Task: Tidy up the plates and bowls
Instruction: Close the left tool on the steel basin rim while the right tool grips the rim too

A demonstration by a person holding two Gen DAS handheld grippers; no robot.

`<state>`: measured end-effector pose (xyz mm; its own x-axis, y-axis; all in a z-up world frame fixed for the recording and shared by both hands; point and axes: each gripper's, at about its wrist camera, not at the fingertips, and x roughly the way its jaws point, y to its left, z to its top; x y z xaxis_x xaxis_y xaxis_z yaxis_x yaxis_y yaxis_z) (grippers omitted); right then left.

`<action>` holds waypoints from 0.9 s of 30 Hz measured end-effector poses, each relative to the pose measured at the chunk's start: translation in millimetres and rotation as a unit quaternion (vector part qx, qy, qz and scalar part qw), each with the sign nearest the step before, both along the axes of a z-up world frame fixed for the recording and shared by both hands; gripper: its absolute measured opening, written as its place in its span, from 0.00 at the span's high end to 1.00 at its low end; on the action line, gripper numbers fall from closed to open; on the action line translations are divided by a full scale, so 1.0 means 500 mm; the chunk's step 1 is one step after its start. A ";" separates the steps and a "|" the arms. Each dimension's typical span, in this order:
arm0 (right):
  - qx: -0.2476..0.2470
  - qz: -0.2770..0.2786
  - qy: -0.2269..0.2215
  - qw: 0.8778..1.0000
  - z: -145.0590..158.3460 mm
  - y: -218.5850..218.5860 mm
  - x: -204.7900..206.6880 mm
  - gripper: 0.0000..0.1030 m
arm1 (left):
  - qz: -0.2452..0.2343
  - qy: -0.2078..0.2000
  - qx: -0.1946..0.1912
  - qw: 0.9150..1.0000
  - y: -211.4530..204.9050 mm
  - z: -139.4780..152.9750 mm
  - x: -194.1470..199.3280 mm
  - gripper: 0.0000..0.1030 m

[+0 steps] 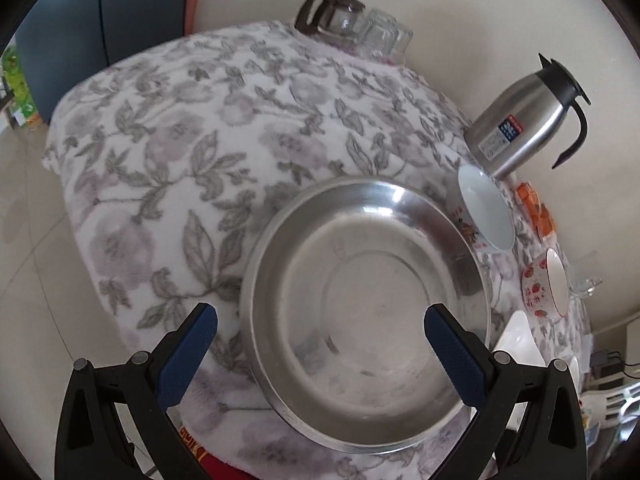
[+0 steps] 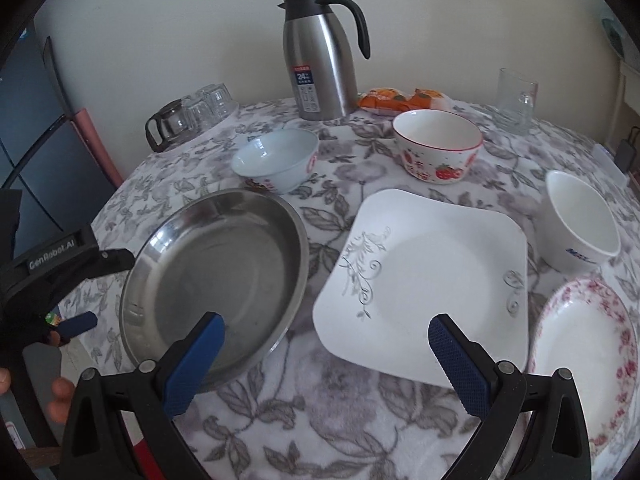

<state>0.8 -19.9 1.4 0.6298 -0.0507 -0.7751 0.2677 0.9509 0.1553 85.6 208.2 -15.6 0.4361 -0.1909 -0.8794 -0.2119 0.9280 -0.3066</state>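
Observation:
A steel plate [image 1: 366, 312] [image 2: 216, 280] lies on the floral cloth. My left gripper [image 1: 320, 318] hangs open above its near rim; it also shows at the left edge of the right wrist view as the left gripper [image 2: 104, 292]. My right gripper [image 2: 326, 328] is open over the gap between the steel plate and a square white plate [image 2: 424, 292]. A pink-flowered plate [image 2: 588, 356] lies at the right. Three bowls stand behind: a pale blue bowl [image 2: 276, 160] [image 1: 486, 212], a strawberry bowl [image 2: 438, 148] [image 1: 546, 284], and a white bowl [image 2: 580, 220].
A steel thermos jug [image 2: 320, 56] [image 1: 528, 120] stands at the back. A glass mug [image 2: 514, 100], an orange snack packet [image 2: 400, 100], and a glass pot with upturned glasses [image 2: 192, 116] [image 1: 352, 24] ring the table. The table edge [image 1: 80, 184] drops off to the floor at left.

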 end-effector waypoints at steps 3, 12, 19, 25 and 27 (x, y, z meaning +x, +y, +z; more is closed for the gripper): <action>-0.004 0.008 -0.011 1.000 0.002 0.003 0.020 0.00 | 0.000 0.015 -0.014 1.000 0.005 -0.013 0.004 0.00; 0.026 0.043 -0.006 0.999 -0.029 0.014 0.086 0.21 | -0.010 0.028 -0.004 1.000 -0.002 -0.037 0.014 0.00; 0.042 0.063 0.004 0.997 -0.054 0.018 0.128 0.48 | -0.004 0.037 -0.004 0.999 0.010 -0.058 0.027 0.04; 0.044 0.062 0.010 0.997 -0.069 0.007 0.151 0.56 | -0.004 0.042 0.007 0.999 0.019 -0.077 0.038 0.23; 0.049 0.060 0.007 0.997 -0.070 0.001 0.153 0.58 | -0.003 0.044 0.002 0.999 0.024 -0.085 0.042 0.30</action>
<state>77.5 -19.5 -33.8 0.6166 0.1003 -0.7809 0.1557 0.9568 0.2457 106.6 220.1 -57.9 0.3558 -0.1889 -0.9153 -0.2327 0.9306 -0.2825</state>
